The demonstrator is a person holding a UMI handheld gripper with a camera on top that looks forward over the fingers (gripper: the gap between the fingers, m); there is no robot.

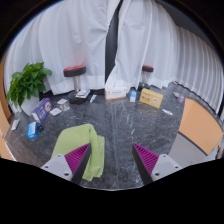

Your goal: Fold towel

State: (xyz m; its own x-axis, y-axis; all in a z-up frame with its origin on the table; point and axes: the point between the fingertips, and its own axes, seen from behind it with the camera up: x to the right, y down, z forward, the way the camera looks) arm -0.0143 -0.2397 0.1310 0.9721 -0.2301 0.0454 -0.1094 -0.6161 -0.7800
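Under the left fingers [78, 160], green towel [80, 145] lies rumpled.

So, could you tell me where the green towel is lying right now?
In the gripper view, the green towel lies on the dark marble table, partly under the left finger of the open gripper, nearer than the boxes.

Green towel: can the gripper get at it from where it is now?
Probably yes. The green towel lies flat on the dark table, right at the left finger of the gripper. The fingers are open, and nothing stands between them and the towel.
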